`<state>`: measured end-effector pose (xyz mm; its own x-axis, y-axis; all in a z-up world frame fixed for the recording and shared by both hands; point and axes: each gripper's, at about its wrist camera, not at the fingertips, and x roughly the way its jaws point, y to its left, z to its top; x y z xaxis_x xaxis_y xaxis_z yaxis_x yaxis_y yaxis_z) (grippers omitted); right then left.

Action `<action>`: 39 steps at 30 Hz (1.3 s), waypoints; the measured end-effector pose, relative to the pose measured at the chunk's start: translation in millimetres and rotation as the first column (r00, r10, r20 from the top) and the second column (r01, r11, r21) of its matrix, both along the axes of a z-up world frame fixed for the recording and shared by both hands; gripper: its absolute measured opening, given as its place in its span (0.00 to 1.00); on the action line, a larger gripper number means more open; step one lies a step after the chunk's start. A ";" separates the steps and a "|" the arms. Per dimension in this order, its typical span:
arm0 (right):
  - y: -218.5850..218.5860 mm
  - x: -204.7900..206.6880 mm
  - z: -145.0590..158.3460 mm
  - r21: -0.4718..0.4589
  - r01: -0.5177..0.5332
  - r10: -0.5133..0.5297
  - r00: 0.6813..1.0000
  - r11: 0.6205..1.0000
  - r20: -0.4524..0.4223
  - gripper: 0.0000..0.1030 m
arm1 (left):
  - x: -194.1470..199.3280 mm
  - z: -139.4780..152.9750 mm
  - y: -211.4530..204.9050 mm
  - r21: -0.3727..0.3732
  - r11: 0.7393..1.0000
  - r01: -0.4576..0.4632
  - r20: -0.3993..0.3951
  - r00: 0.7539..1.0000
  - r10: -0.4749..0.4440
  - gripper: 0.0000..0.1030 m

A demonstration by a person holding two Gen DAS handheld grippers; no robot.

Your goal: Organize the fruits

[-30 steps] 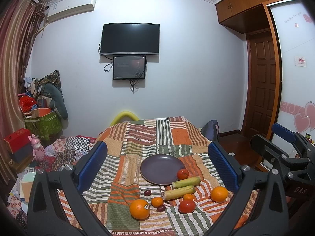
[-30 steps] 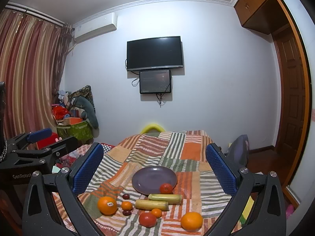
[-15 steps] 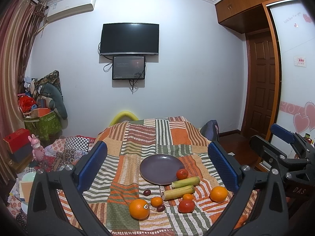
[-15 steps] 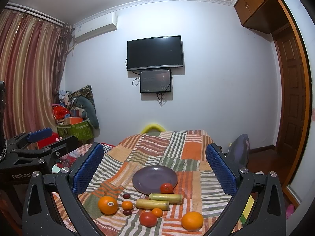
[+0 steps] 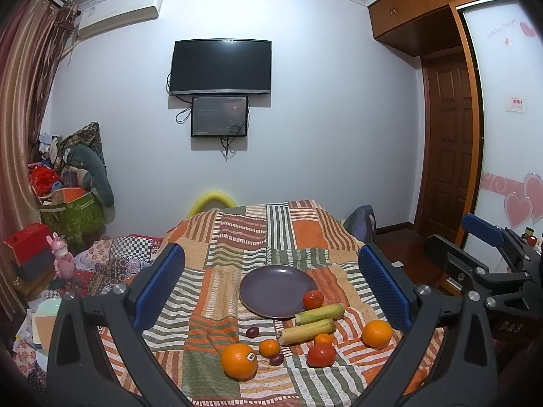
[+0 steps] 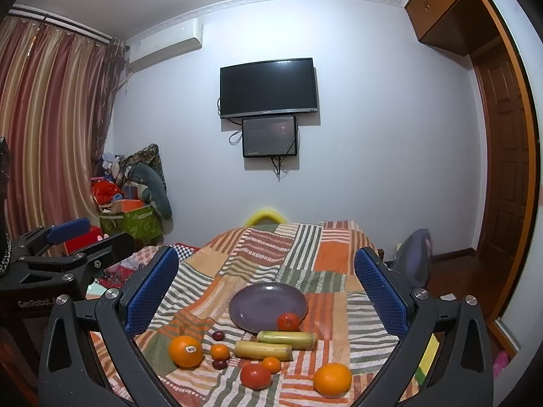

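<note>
Two oranges (image 5: 239, 361) (image 5: 376, 333) ahead of wide-open left hand-held gripper (image 5: 271, 283), plate (image 5: 271, 286) beyond

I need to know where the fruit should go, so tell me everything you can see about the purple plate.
The purple plate is round, shallow and matte, perhaps ceramic. It lies flat near the middle of the striped cloth. Nothing lies fully inside it. A small red tomato sits at its near right rim, seemingly touching.
</note>
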<state>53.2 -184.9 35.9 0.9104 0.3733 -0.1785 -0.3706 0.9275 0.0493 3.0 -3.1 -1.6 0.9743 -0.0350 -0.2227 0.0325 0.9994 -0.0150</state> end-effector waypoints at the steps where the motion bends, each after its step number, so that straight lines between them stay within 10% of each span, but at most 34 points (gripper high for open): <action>1: -0.6 1.8 -1.4 -0.001 0.004 -0.004 1.000 1.000 -0.003 1.00 | 0.9 -1.0 0.0 0.002 1.000 0.002 -0.002 1.000 -0.002 1.00; 17: -38.5 52.5 -56.3 -0.072 0.091 -0.104 0.974 0.993 -0.203 0.75 | 63.0 -54.1 32.7 0.027 0.999 -0.024 -0.237 0.971 0.029 0.81; 39: -63.1 110.0 -158.9 -0.154 -0.010 -0.083 0.808 0.988 -0.583 0.74 | 137.3 -184.1 56.1 -0.025 1.000 -0.004 -0.624 0.781 -0.012 0.78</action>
<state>163.1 -248.0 -123.0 0.6266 0.2704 -0.7309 -0.2799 0.9534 0.1128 140.3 53.0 -185.8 0.6222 -0.0519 -0.7812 0.0121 0.9983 -0.0567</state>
